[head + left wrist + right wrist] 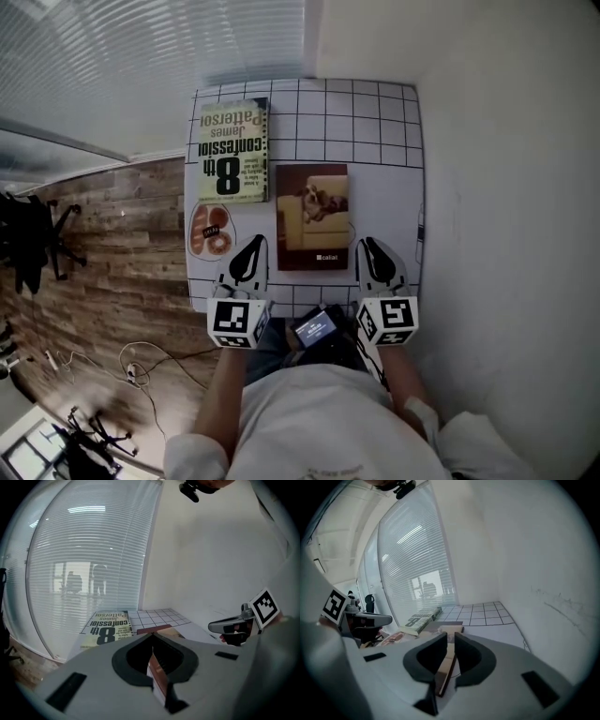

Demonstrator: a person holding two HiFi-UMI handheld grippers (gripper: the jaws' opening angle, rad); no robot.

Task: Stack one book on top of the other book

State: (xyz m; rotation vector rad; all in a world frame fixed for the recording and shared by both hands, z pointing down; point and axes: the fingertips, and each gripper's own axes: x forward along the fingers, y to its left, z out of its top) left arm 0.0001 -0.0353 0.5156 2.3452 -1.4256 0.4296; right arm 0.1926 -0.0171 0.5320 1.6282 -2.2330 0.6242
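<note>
1. A white rectangular tabletop (394, 192), smooth and matt, fills the centre of the head view. Thin black grid lines cross its upper part.
2. A thick pale-green paperback book (232, 150) with bold black lettering lies flat at the table's upper left corner, cover up.
3. A thinner dark-brown book (312, 217), its cover showing a dog on a cream sofa, lies flat mid-table. It sits just right of and below the green one, the two not overlapping, so neither is stacked.
4. A flat, rounded picture of doughnuts (210, 231) lies at the table's left edge, under the green book. I cannot tell whether it is a card or a plate.
5. The left gripper (255, 246), pale grey plastic with black jaw pads, is beside the brown book's lower left corner. Its jaws are pressed together at the tip and pinch nothing.
6. The right gripper (366, 246) is beside the book's lower right corner. Its jaws stand slightly spread, and the brown book shows through the narrow gap, clear of the pads.
7. Each gripper carries a white cube (237, 322) printed with black square markers, and the cubes hide the hands.
8. No view shows whether the fingertips touch the table. The green cover's small print is too blurred to read.
</note>
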